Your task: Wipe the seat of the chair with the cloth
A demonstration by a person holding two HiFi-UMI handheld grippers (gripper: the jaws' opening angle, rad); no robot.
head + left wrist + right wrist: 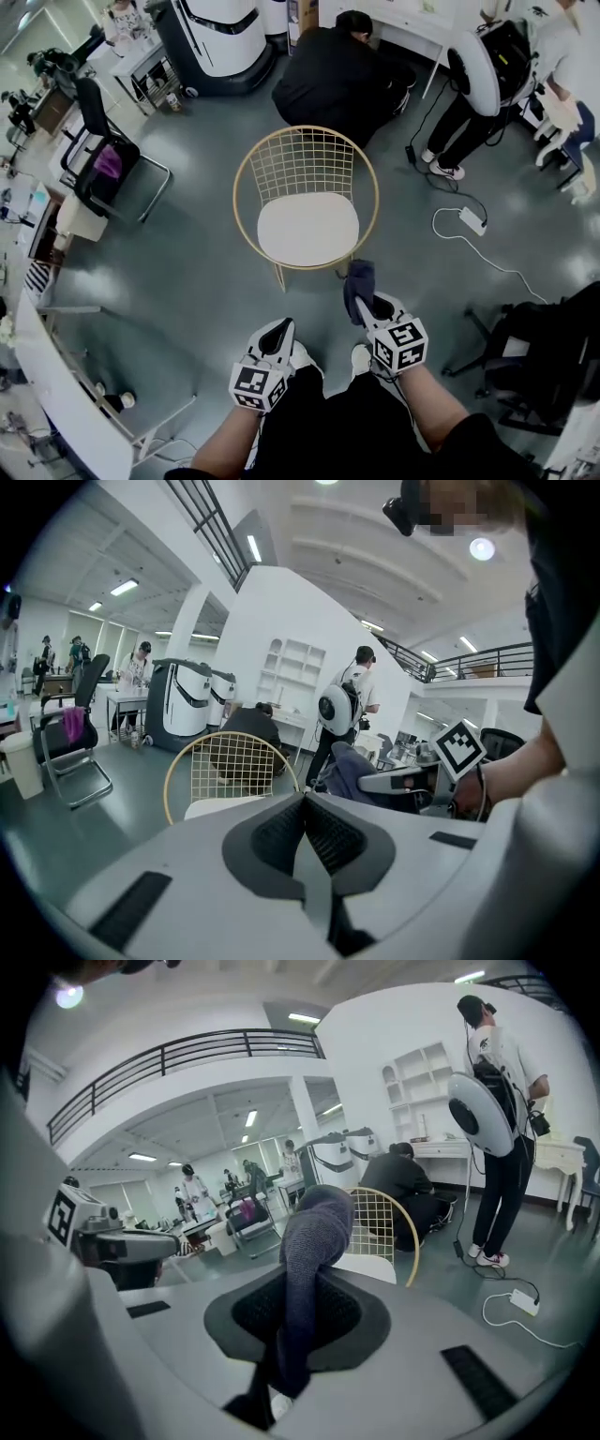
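A chair with a round gold wire back and a white seat [307,228] stands on the grey floor ahead of me. It shows too in the left gripper view as the chair [223,778] and in the right gripper view as the chair [386,1232]. My right gripper [368,305] is shut on a dark grey-blue cloth [359,284], which sticks out of its jaws just short of the seat's front edge; the cloth [309,1269] fills the jaws. My left gripper [279,330] is shut and holds nothing, lower left of the seat.
A person in black [339,77] crouches behind the chair. Another person [506,75] stands at the right by a white power strip and cable [472,222]. A black office chair [105,159] is at the left, desks along the left edge, a dark chair [548,352] at the right.
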